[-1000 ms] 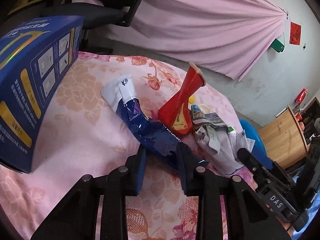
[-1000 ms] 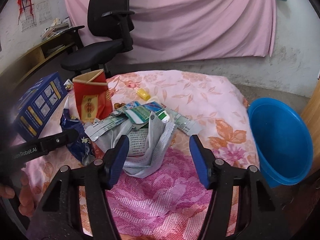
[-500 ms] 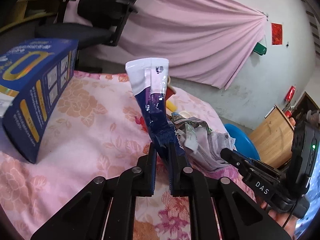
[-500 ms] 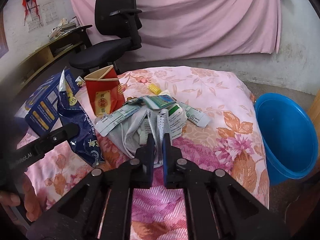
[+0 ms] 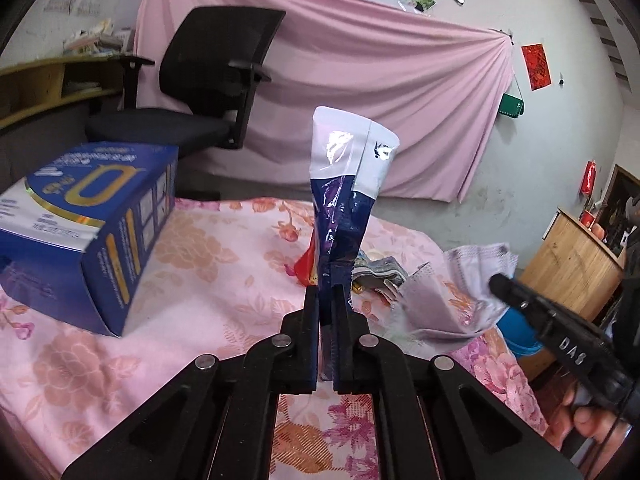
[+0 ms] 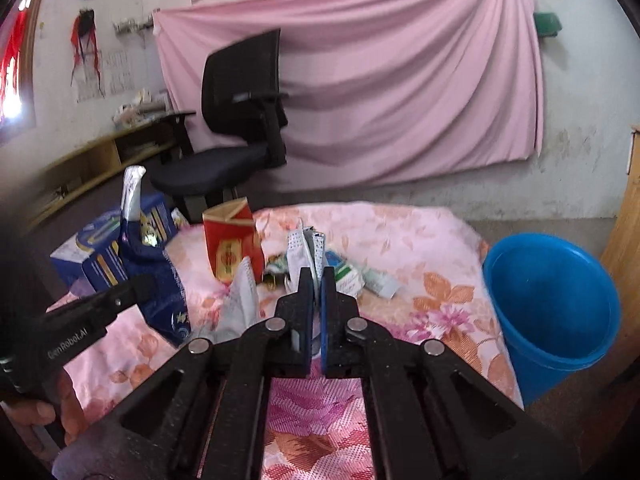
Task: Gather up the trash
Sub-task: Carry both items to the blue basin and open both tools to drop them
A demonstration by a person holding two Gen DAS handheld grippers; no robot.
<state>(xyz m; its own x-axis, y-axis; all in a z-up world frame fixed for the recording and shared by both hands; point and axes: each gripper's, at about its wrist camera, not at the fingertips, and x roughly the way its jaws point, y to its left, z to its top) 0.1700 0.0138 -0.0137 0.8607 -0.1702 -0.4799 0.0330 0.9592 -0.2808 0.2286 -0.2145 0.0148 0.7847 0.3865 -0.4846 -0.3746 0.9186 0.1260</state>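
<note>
We pinch the blue wrapper (image 5: 342, 208) upright at frame centre in our left gripper (image 5: 327, 292) and the grey mask (image 6: 308, 250) in our right gripper (image 6: 317, 280), both jaws clamped, ready for the blue bin (image 6: 552, 304) at right

Soft daylight, window glare far left, motion blur, dark fisheye corners.

wrapper (image 5: 344, 200): dark blue, white top
mask (image 5: 452, 300): pale lilac-grey
bin (image 6: 552, 312): blue
cloth (image 5: 208, 264): pink, floral
carton (image 6: 232, 248): red
</note>
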